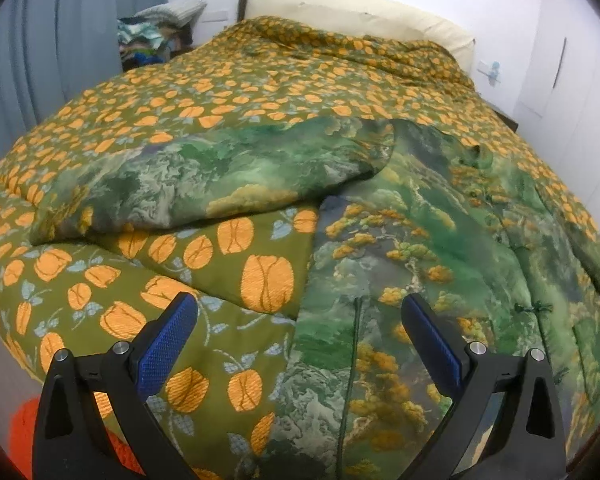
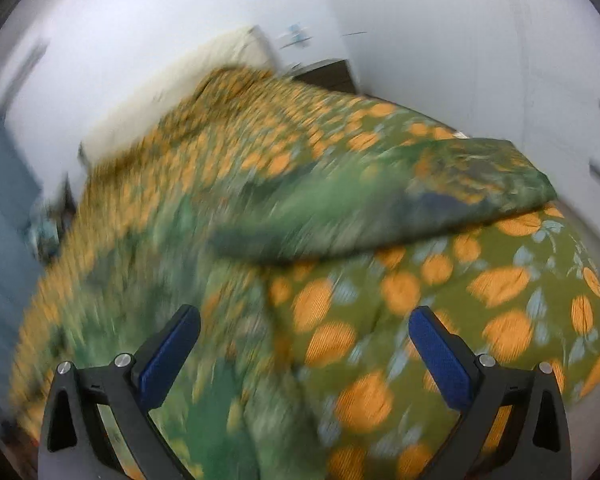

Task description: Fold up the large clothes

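A large green garment printed with a misty landscape of trees and yellow foliage (image 1: 420,264) lies spread on the bed, on top of an olive-green quilted bedspread covered in orange fruit shapes and pale blue leaves (image 1: 204,92). One of its sleeves (image 1: 204,180) is stretched out sideways across the bedspread, and a row of small dark knot buttons runs down the front of the garment.

The left gripper (image 1: 300,320), black with blue textured pads, hovers low over the near edge of the bed with its fingers spread wide apart and nothing between them; the garment's side edge lies below the gap.

The right gripper (image 2: 304,332) is likewise spread wide, holding nothing, and its view is heavily smeared. Below it the garment (image 2: 204,280) meets the bedspread (image 2: 480,280), and the other sleeve (image 2: 440,196) reaches out across the cover.

At the head of the bed stands a cream padded headboard (image 1: 360,16). A blue-grey curtain (image 1: 60,40) hangs along one side, with a heap of mixed clothes (image 1: 152,36) beside it.
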Motion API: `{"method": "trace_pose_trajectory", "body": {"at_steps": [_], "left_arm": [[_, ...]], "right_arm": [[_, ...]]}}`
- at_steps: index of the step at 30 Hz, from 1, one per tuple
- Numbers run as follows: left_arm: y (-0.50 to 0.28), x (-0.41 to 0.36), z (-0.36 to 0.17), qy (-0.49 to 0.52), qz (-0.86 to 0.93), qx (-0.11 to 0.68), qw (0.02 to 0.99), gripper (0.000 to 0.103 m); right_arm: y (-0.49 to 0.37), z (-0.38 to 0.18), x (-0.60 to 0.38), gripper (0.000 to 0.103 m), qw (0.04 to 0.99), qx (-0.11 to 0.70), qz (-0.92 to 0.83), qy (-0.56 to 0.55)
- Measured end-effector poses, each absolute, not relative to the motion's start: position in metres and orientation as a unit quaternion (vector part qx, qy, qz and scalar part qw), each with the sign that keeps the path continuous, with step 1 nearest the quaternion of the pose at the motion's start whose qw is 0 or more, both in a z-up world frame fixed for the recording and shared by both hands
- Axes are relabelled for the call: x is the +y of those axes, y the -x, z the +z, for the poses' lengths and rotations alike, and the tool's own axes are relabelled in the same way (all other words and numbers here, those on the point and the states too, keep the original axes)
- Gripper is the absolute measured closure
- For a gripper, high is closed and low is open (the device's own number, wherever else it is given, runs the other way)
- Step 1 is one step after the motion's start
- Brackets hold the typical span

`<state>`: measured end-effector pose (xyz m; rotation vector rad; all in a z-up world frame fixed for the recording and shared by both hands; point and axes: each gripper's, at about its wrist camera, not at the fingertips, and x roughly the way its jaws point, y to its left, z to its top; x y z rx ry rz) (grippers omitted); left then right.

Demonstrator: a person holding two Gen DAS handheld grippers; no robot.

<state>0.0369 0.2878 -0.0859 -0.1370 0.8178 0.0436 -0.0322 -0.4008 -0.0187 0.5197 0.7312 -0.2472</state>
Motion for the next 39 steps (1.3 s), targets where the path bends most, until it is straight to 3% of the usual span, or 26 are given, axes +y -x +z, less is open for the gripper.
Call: {"method": "trace_pose_trajectory", "body": {"at_steps": [5, 9, 11, 12, 13, 18, 25, 30, 32, 33, 34, 37, 39], "left_arm": [[-0.042, 0.291, -0.095, 0.075, 0.029, 0.41, 0.908, 0.001], [-0.045, 0.287, -0.104, 0.058, 0.037, 0.428, 0.901, 0.001], [-0.046, 0.285, -0.106, 0.049, 0.04, 0.431, 0.9, 0.001], [-0.047, 0.284, -0.107, 0.047, 0.04, 0.433, 0.899, 0.001], [-0.047, 0.283, -0.108, 0.047, 0.04, 0.434, 0.899, 0.001], [-0.045, 0.282, -0.107, 0.048, 0.032, 0.43, 0.901, 0.001], [-0.05, 0.28, -0.111, 0.064, 0.011, 0.437, 0.897, 0.001], [-0.048, 0.28, -0.111, 0.07, 0.004, 0.434, 0.898, 0.001], [-0.048, 0.279, -0.114, 0.067, 0.003, 0.442, 0.894, 0.001], [-0.048, 0.279, -0.117, 0.065, 0.004, 0.448, 0.892, 0.001], [-0.048, 0.279, -0.118, 0.064, 0.003, 0.45, 0.891, 0.001], [-0.045, 0.277, -0.118, 0.061, -0.001, 0.452, 0.89, 0.001], [-0.042, 0.276, -0.116, 0.059, -0.005, 0.449, 0.892, 0.001]], "right_arm": [[0.013, -0.06, -0.496, 0.008, 0.829, 0.339, -0.153, -0.418], [-0.005, -0.097, -0.544, 0.028, 0.785, 0.309, -0.193, -0.502], [-0.008, -0.112, -0.559, 0.044, 0.762, 0.289, -0.221, -0.535], [-0.008, -0.117, -0.564, 0.064, 0.755, 0.281, -0.23, -0.547], [-0.008, -0.121, -0.57, 0.077, 0.748, 0.272, -0.24, -0.555], [-0.033, -0.048, -0.549, 0.085, 0.843, 0.261, -0.26, -0.393], [-0.108, 0.095, -0.372, 0.085, 0.963, 0.228, -0.077, -0.122], [-0.157, 0.084, -0.23, 0.084, 0.963, 0.261, 0.054, -0.047], [-0.177, 0.051, -0.184, 0.059, 0.949, 0.301, 0.079, -0.047], [-0.182, 0.035, -0.169, 0.023, 0.94, 0.325, 0.089, -0.055], [-0.191, 0.014, -0.156, 0.012, 0.925, 0.36, 0.101, -0.071], [-0.197, -0.036, -0.138, 0.012, 0.888, 0.429, 0.116, -0.117], [-0.185, -0.044, -0.144, 0.012, 0.89, 0.424, 0.114, -0.124]]}}
